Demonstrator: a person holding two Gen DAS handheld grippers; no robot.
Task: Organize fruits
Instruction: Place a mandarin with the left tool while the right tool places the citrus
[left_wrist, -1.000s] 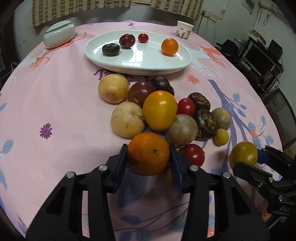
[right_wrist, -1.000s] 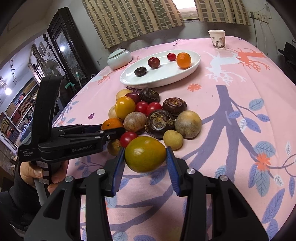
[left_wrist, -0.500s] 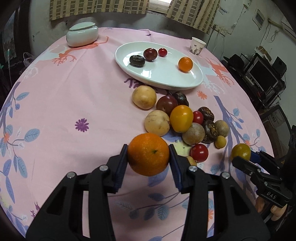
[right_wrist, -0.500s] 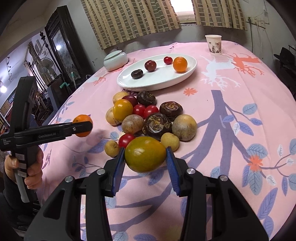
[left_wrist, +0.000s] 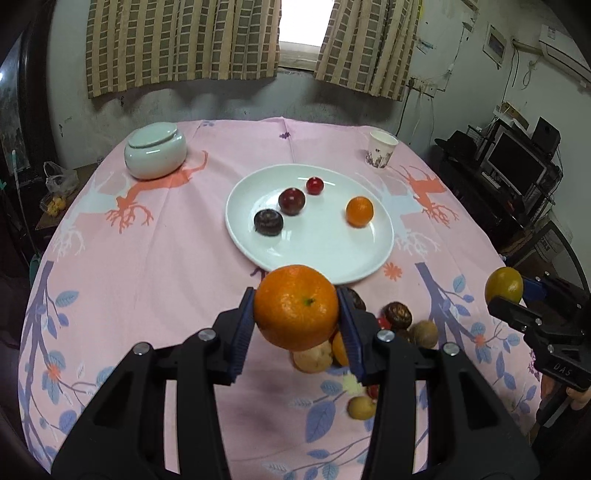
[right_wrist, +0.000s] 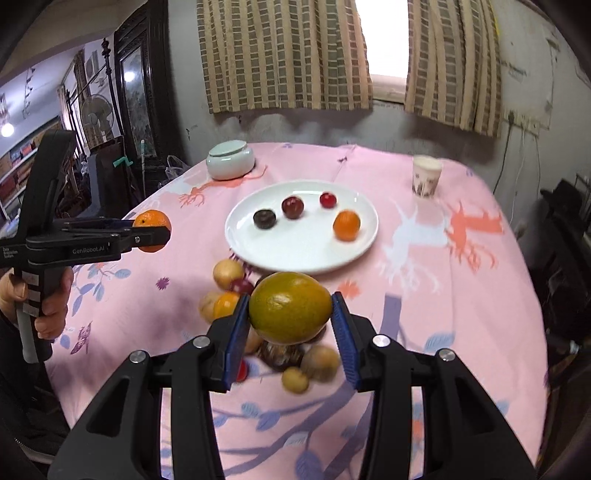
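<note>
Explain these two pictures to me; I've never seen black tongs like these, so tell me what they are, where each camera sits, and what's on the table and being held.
There is no robot: a person holds one handheld gripper in each hand, each with a camera looking along its fingers. One picture is the left camera's, the other the right's. The left gripper is shut on an orange. The right gripper is shut on a yellow-green citrus fruit. Both are raised above a pink tablecloth. On it are a white plate with four small fruits, a loose fruit pile, a lidded ceramic jar and a paper cup.
</note>
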